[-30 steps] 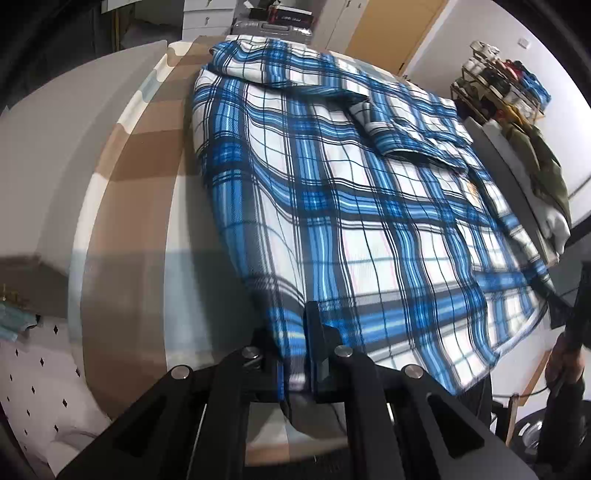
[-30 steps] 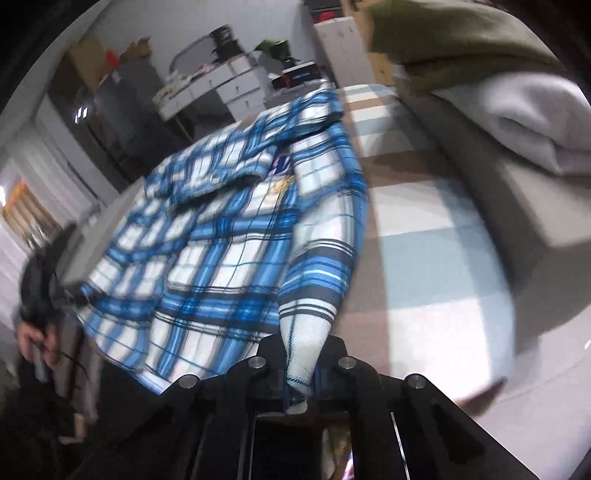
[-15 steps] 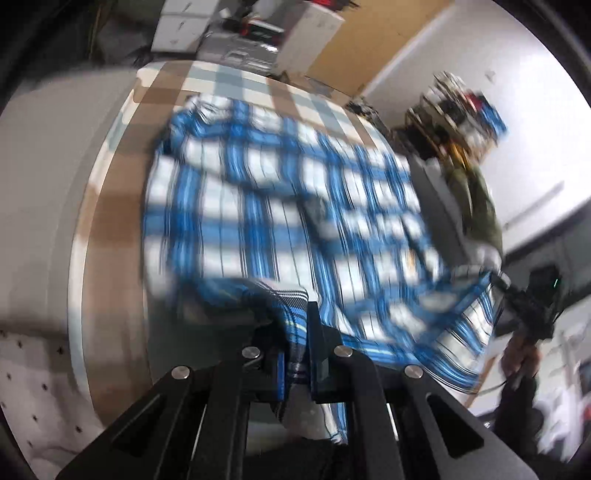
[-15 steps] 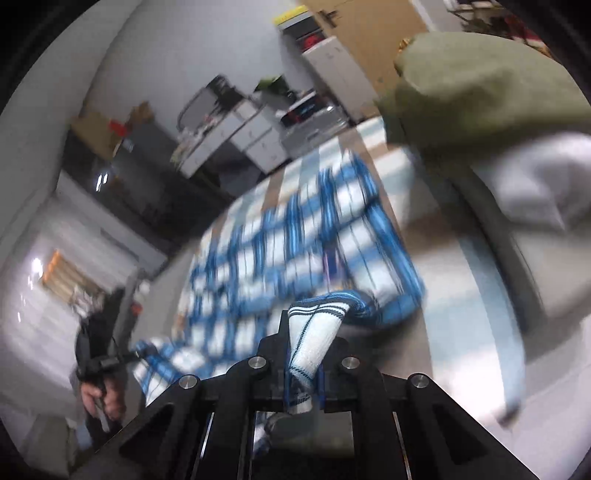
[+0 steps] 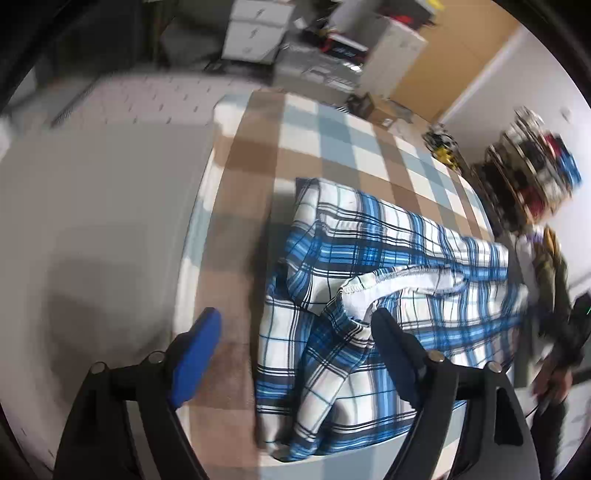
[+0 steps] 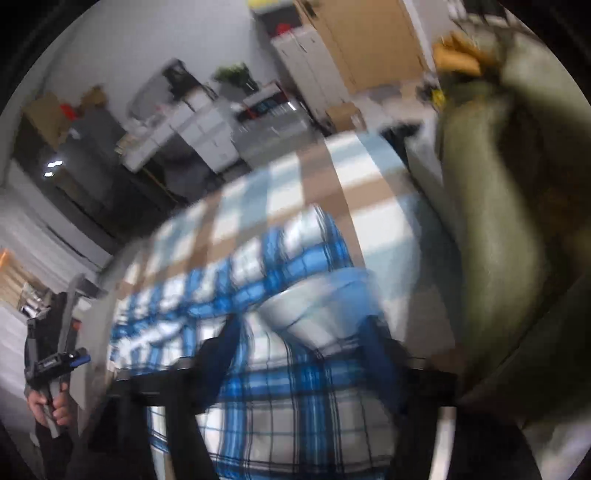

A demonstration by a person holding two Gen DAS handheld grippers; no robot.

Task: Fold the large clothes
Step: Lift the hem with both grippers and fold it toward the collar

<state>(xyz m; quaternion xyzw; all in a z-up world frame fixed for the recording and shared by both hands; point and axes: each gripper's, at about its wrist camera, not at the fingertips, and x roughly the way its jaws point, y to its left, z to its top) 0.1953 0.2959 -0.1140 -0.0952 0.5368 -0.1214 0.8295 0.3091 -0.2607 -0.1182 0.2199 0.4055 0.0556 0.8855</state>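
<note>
A blue and white plaid shirt (image 5: 369, 295) lies folded over on itself on a bed with a brown, white and pale blue checked cover (image 5: 332, 147). Its white inner hem shows on top of the fold. My left gripper (image 5: 295, 325) is open just above the shirt's near corner, with nothing between its blue pads (image 5: 195, 354). In the right wrist view the shirt (image 6: 280, 369) is blurred by motion. My right gripper (image 6: 303, 332) is open over the shirt's other near corner.
A grey headboard or cushion (image 5: 92, 221) runs along the left of the bed. Olive and white clothes (image 6: 498, 221) are piled at the bed's right side. White drawers (image 5: 258, 33) and a clothes rack (image 5: 535, 166) stand beyond the bed.
Both grippers carried the shirt's near hem forward over the rest of the shirt, folding it in half. Both then opened and let go of the cloth.
</note>
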